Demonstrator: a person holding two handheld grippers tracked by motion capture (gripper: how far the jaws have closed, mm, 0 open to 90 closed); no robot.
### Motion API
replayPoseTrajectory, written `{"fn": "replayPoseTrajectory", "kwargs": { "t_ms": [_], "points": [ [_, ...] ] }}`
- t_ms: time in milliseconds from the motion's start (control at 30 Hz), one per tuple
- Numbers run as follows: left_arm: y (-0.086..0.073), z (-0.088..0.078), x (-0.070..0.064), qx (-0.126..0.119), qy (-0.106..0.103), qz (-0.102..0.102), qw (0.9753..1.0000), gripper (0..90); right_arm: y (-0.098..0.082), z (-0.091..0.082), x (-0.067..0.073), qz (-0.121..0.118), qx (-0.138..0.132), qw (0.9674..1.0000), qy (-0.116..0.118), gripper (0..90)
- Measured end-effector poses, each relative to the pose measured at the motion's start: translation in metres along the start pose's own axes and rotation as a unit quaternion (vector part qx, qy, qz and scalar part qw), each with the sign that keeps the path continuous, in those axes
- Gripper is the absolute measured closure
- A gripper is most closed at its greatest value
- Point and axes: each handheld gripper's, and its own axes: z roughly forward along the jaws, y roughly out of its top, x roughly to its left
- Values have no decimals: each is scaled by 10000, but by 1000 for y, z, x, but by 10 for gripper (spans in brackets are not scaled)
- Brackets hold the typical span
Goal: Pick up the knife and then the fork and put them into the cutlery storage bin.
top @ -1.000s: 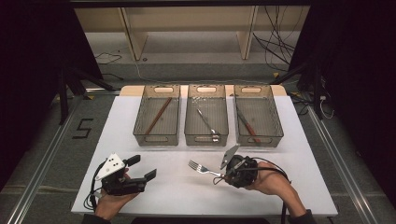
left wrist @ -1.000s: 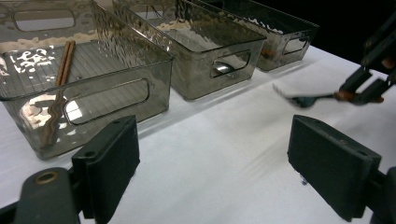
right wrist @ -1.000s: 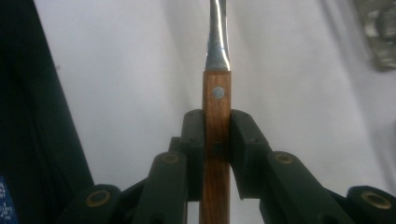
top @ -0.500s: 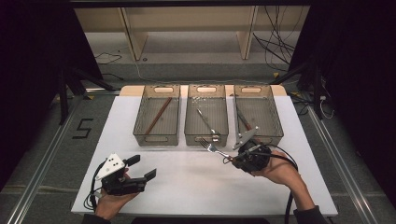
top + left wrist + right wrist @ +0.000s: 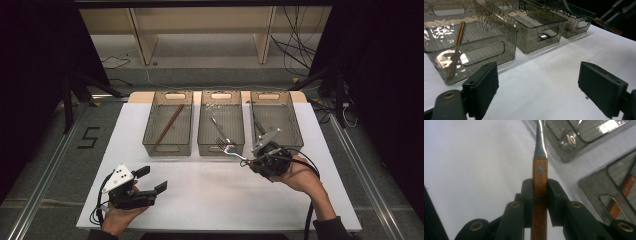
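Fork (image 5: 231, 148), clamped in right hand-held gripper (image 5: 248, 161), overhangs middle bin's (image 5: 221, 145) near rim; left hand-held gripper (image 5: 152, 181) gapes empty.

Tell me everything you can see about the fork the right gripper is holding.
The metal fork with a riveted wooden handle is clamped by its handle in the right gripper. Its shiny neck and tines reach out to the near rim of the middle smoky clear plastic bin. It looks lifted off the white table.

Wooden-handled fork (image 5: 231, 149) held level, tines over the middle bin's (image 5: 221, 145) near rim.
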Motion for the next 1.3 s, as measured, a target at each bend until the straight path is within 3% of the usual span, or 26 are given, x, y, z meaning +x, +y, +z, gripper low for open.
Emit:
{"fn": "replayPoseTrajectory", "kwargs": {
  "t_ms": [267, 533, 733, 1067, 1300],
  "points": [
    [0, 0, 0, -23, 10, -23, 10000, 163, 2, -7, -20, 264, -92, 9995, -144, 769],
    [0, 0, 0, -23, 18, -26, 10000, 163, 7, -21, -44, 618, -247, 9972, -353, 769],
    [0, 0, 1, -16, 16, -15, 10000, 163, 10, -25, -64, 757, -246, 9958, -447, 770],
    [0, 0, 0, -18, 16, -27, 10000, 164, 11, -25, -93, 1226, -244, 9904, -595, 770],
    [0, 0, 1, -19, 16, -31, 10000, 163, 10, -20, -107, 1429, -224, 9875, -634, 770]
  ]
}}
